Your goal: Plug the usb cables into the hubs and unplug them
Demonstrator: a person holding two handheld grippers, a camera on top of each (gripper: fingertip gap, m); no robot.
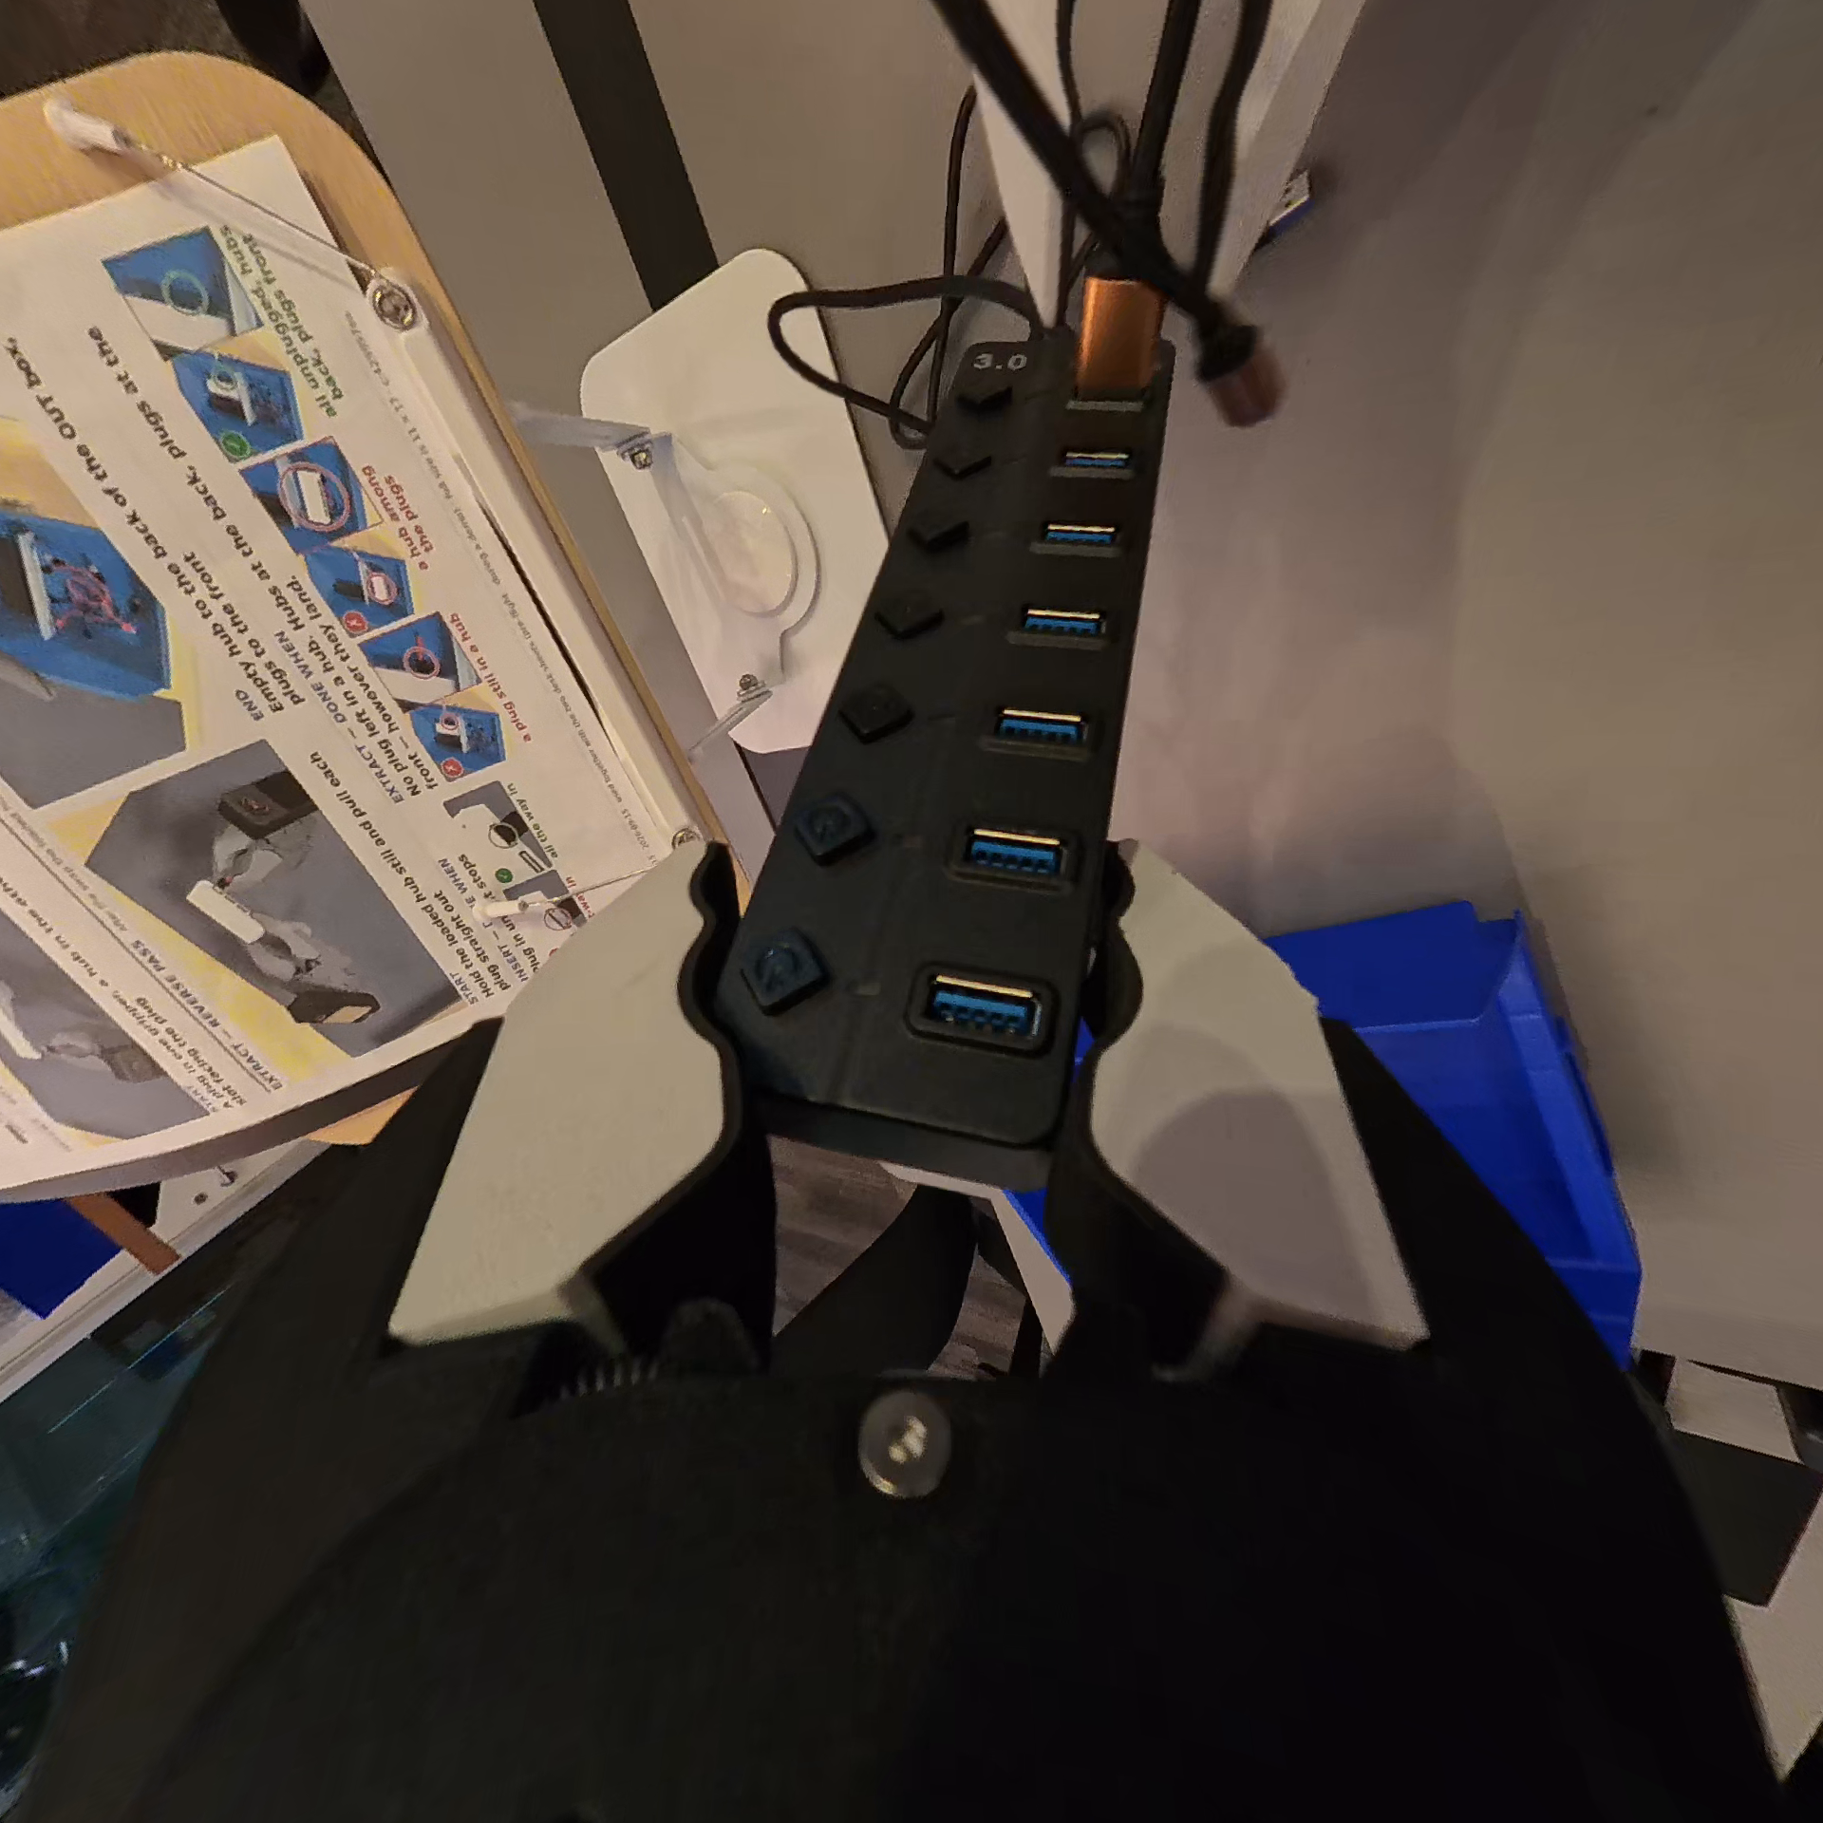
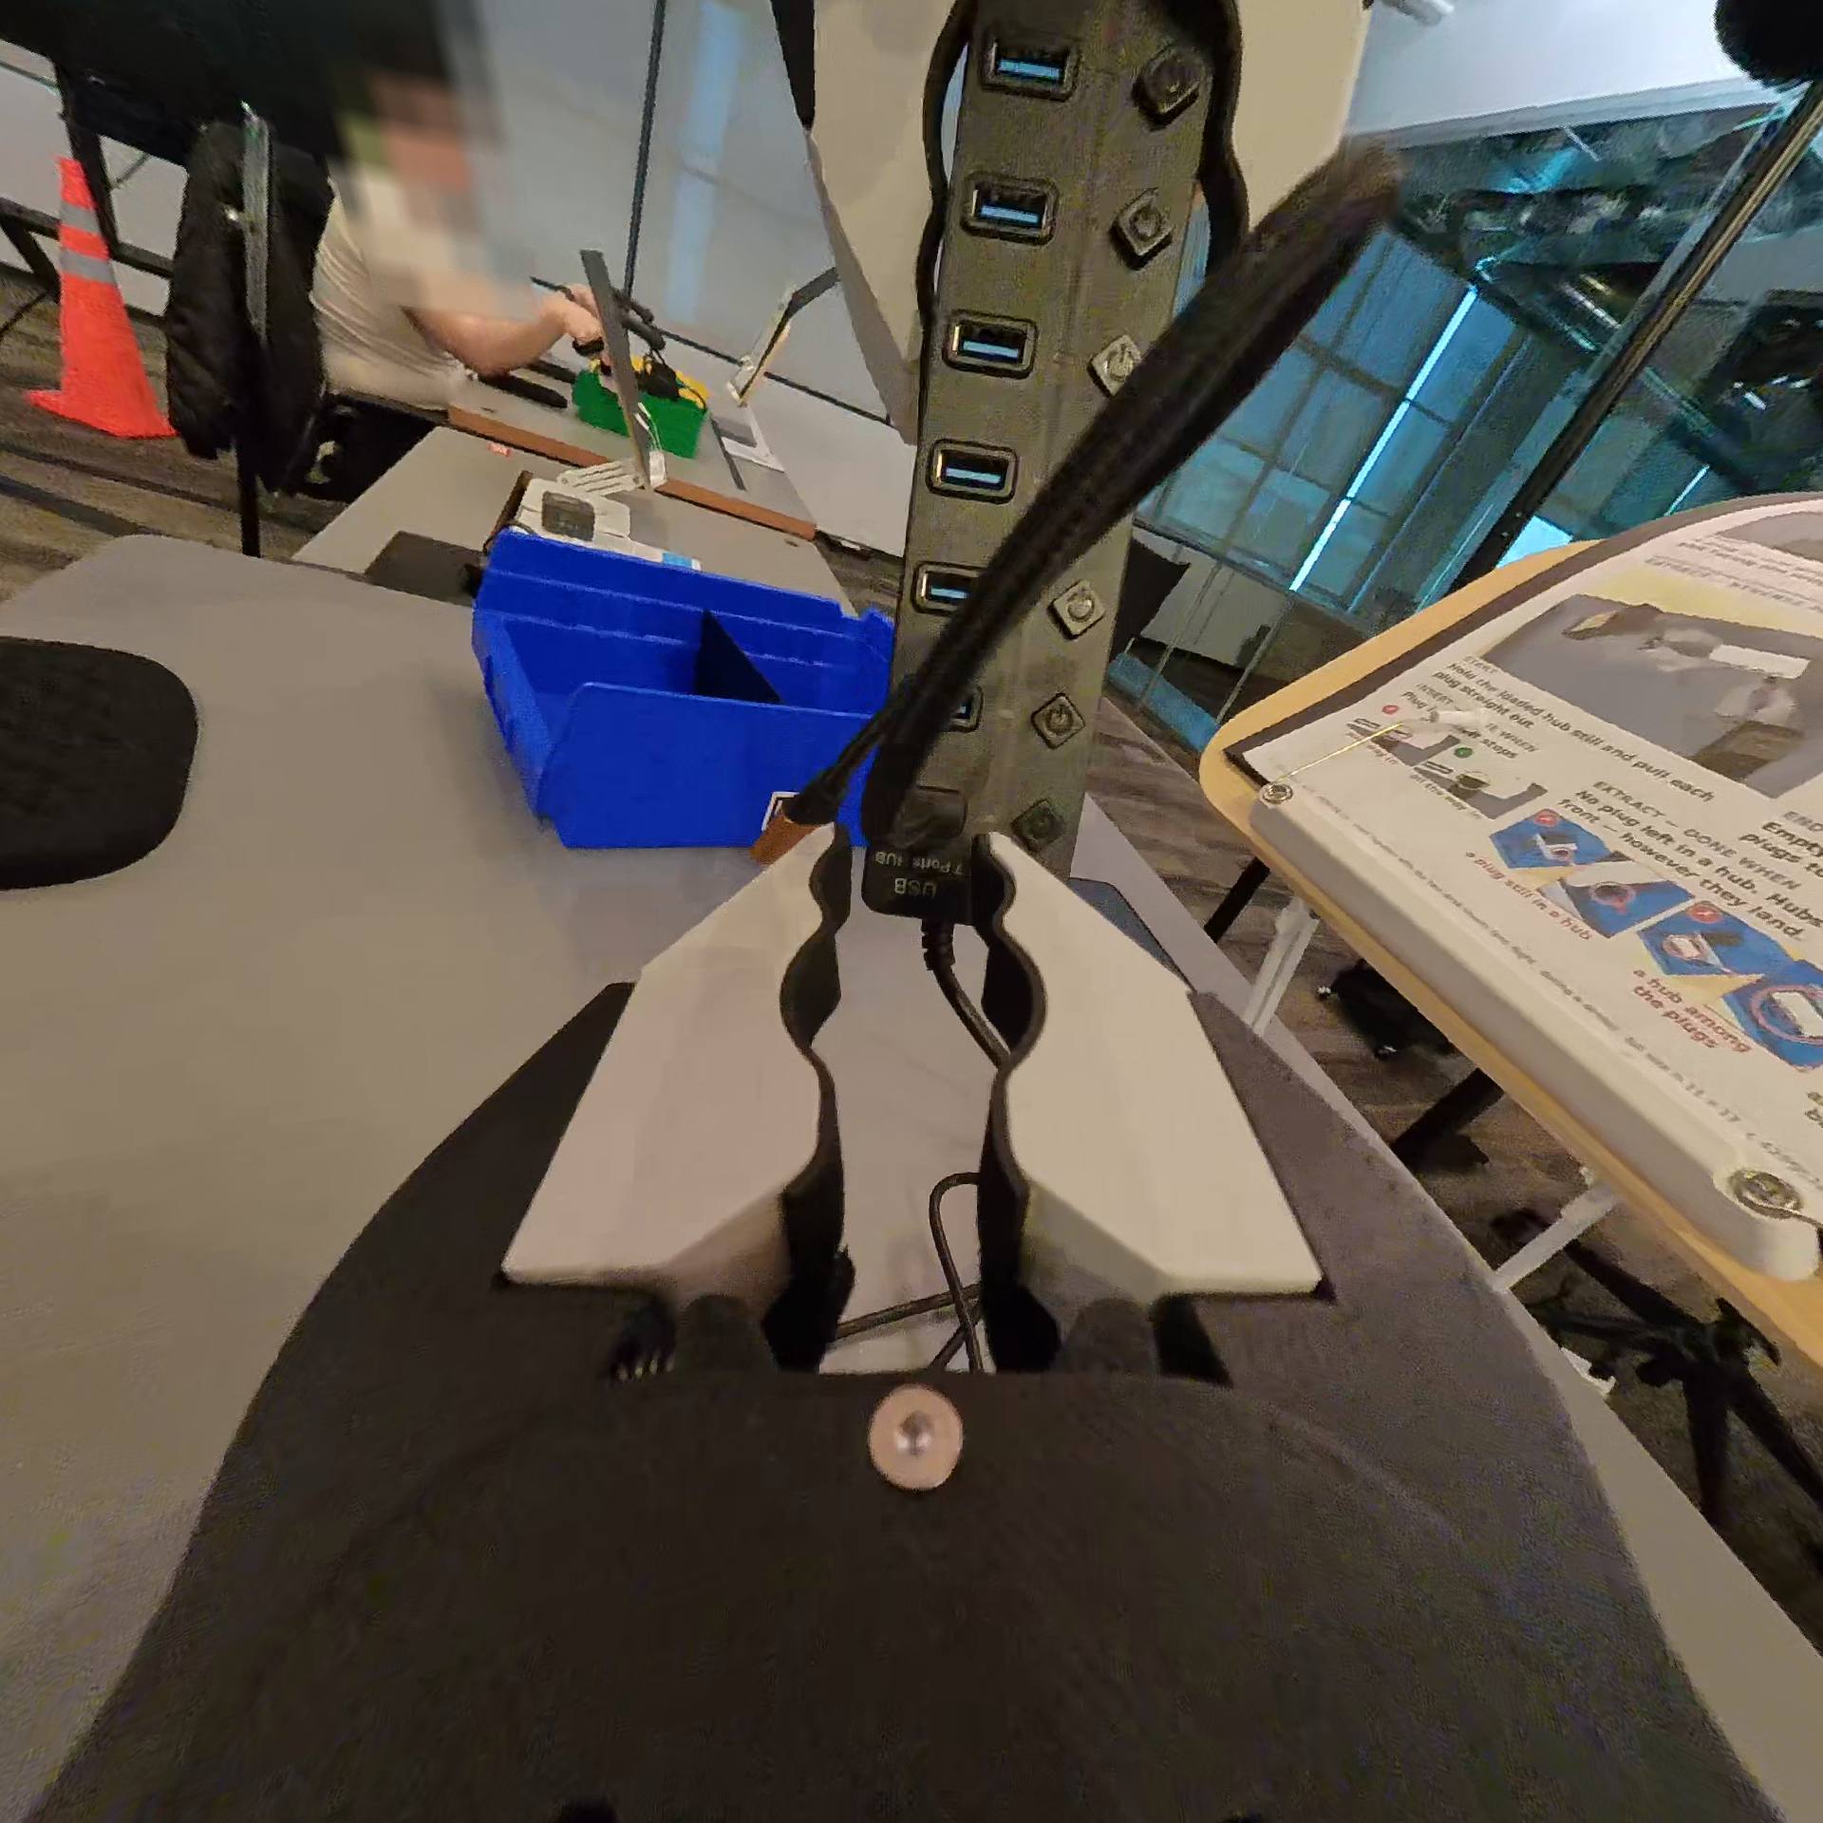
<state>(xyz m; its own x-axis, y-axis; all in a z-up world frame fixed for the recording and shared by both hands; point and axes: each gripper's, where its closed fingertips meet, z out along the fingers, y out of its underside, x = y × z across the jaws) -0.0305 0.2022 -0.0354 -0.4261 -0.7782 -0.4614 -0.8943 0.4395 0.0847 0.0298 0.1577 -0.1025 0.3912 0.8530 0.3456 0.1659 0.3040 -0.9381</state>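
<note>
Left gripper (image 1: 912, 996) clamps the black USB hub (image 1: 967, 789); right gripper (image 2: 908, 888), narrowly parted, appears empty. Hold steady; pull the copper plug (image 1: 1115, 335) straight out.

hub's (image 2: 1026, 414) top beyond frame edge

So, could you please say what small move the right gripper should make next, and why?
Probably shift the right gripper onto the copper-coloured metal USB plug and close: its jaws stand open, and the plug sits in the long black plastic hub, which the left gripper clamps.
</note>
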